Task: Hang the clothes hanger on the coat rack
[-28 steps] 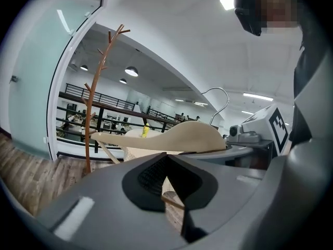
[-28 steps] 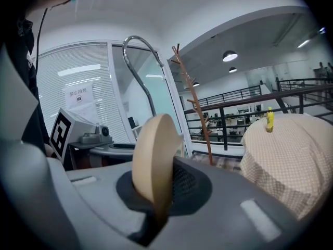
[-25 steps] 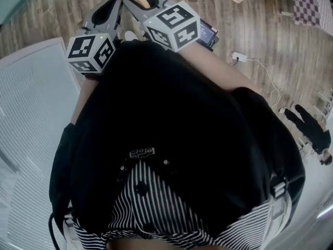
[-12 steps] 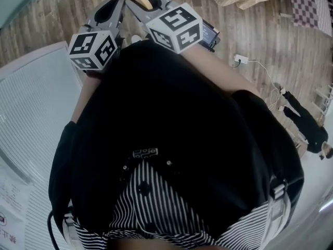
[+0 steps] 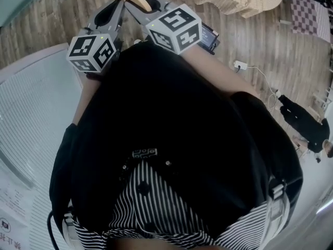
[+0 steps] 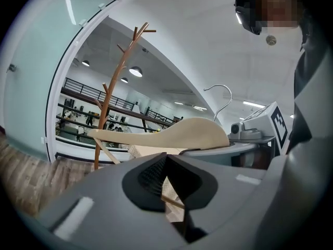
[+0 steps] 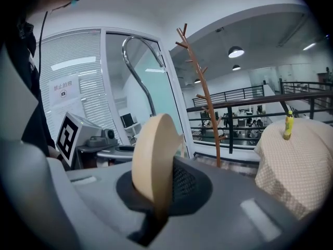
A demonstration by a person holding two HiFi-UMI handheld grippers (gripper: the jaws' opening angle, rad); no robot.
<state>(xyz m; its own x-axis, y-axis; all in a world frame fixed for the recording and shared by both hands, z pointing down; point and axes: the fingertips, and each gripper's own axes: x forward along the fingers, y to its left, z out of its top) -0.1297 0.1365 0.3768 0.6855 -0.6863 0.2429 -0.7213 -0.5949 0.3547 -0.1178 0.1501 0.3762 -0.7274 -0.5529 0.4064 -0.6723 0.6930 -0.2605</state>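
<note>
The wooden clothes hanger [image 6: 171,134] is held in the air, its long axis level, its steel hook [image 7: 138,66] pointing up. The right hand-held gripper [image 7: 160,191] clamps one end. The left hand-held gripper [image 6: 166,178] is closed on its thin lower bar. The coat rack [image 7: 211,114] stands well apart, beyond it.

bright, even indoor light. ceiling lamps [image 7: 235,51] glow at the upper right of the right gripper view. heavy fisheye bending, dark vignetted corners. the hanger [image 7: 151,160] nearest the lens looks soft; black clothing [image 5: 171,119] swallows detail mid-frame in the head view.
</note>
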